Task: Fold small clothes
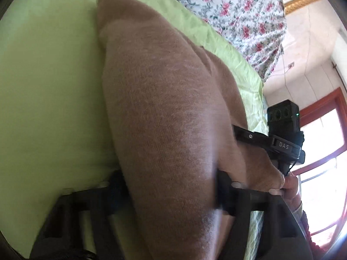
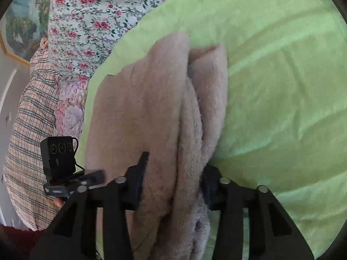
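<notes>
A brown fuzzy garment (image 1: 164, 99) lies folded lengthwise on the light green sheet (image 1: 47, 82). In the left wrist view it fills the gap of my left gripper (image 1: 169, 186), whose black fingers (image 1: 117, 184) press against it on both sides. In the right wrist view the same garment (image 2: 151, 108) shows as thick stacked folds, and my right gripper (image 2: 173, 177) is shut on them. Each gripper is seen from the other's camera: the right gripper (image 1: 240, 135) reaches into the cloth's far edge, and the left gripper (image 2: 95, 176) sits at the cloth's left edge.
A floral cloth (image 1: 234, 10) lies beyond the green sheet, with a plaid fabric (image 2: 30, 117) and a flowered purple piece (image 2: 69, 108) beside it. A red-framed window (image 1: 325, 134) and a framed picture (image 2: 19, 28) stand on the walls. A hand (image 1: 290, 184) holds the right gripper.
</notes>
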Demonstrator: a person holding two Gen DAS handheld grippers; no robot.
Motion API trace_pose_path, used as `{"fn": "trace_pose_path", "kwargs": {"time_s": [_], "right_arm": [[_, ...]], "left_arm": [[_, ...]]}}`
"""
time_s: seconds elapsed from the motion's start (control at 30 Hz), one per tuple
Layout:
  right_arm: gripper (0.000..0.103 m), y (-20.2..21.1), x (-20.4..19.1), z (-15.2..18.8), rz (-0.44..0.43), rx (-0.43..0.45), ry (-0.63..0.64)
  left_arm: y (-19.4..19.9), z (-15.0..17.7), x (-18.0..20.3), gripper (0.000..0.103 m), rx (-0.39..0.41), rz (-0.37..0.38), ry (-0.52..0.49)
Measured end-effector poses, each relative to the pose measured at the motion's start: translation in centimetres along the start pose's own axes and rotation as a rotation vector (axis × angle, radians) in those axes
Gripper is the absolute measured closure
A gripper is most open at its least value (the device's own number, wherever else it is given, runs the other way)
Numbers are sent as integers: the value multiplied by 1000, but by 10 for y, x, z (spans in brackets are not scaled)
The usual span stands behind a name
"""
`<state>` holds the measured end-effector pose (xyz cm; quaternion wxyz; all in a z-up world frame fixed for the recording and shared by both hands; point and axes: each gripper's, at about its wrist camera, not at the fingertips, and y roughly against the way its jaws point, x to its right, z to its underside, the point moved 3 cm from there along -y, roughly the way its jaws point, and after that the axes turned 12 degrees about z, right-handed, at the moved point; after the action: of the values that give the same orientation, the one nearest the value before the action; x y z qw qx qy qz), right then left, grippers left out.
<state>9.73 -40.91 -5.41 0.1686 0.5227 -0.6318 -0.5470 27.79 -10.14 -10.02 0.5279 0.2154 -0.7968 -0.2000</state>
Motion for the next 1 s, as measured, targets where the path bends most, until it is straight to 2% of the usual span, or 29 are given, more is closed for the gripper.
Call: {"fn": "trace_pose_path", "kwargs": {"time_s": [0.1,0.2,0.27,0.37,0.57,0.67,0.73,0.77,0.87,0.9,0.93,1.0], "right_arm": [[73,14,-16,5,-10,42,16],[74,23,-51,18,-40,77,50],[74,22,-76,30,-90,87,63],[74,9,-121,55,-195,93,92],[74,-39,-186,97,-272,34,139],[74,-66,-195,115,-214,-18,153],[71,-73,-194,122,-176,-18,161],[69,-71,-191,121,-174,-21,150],[51,-64,-188,117,-107,-24,158],[41,-59,-189,115,-71,-10,169],[37,-53,-188,111,-39,15,178],[37,-43,-187,99,-26,61,172]], "left_arm": [[16,6,13,56,26,-13,-50],[47,15,29,58,52,-19,-85],[84,28,35,58,79,-33,-120],[143,54,36,58,102,-85,-168],[218,100,4,58,112,-176,-150],[227,125,-33,56,83,-201,-86],[221,135,-48,51,74,-211,-60],[223,138,-52,43,88,-195,-42],[236,137,-57,36,142,-148,-3],[241,136,-58,29,156,-151,1],[250,132,-61,26,187,-165,6],[258,124,-68,25,219,-170,19]]}}
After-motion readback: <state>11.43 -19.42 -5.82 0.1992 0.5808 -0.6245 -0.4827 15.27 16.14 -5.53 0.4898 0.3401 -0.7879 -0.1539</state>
